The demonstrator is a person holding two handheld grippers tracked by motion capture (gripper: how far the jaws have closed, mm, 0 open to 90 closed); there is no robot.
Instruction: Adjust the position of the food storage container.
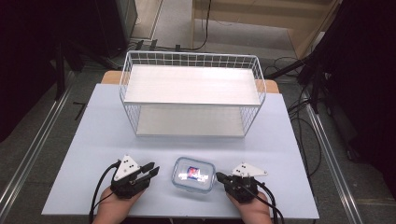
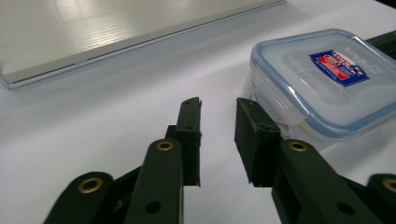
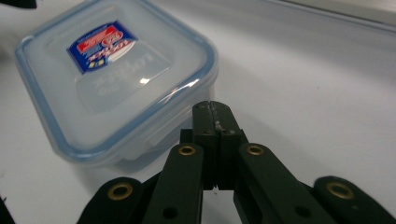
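left gripper view cuts off the container [image 2: 322,79] at its far corner; we cannot read its label. it sits on the table [image 1: 93,140], in front of the wire rack [image 1: 191,93]. left gripper [image 1: 152,170], narrowly parted, empty, lies beside it; right gripper [image 1: 219,176], jaws together, tips nearly touch it.

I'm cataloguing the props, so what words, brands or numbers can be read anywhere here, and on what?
Sticker on the lid of the clear food container: blue and red with white print, too blurred to read in any view.
Embossed lettering on the lid below the sticker: too faint to read.
Wire shelf rack, table: no text.
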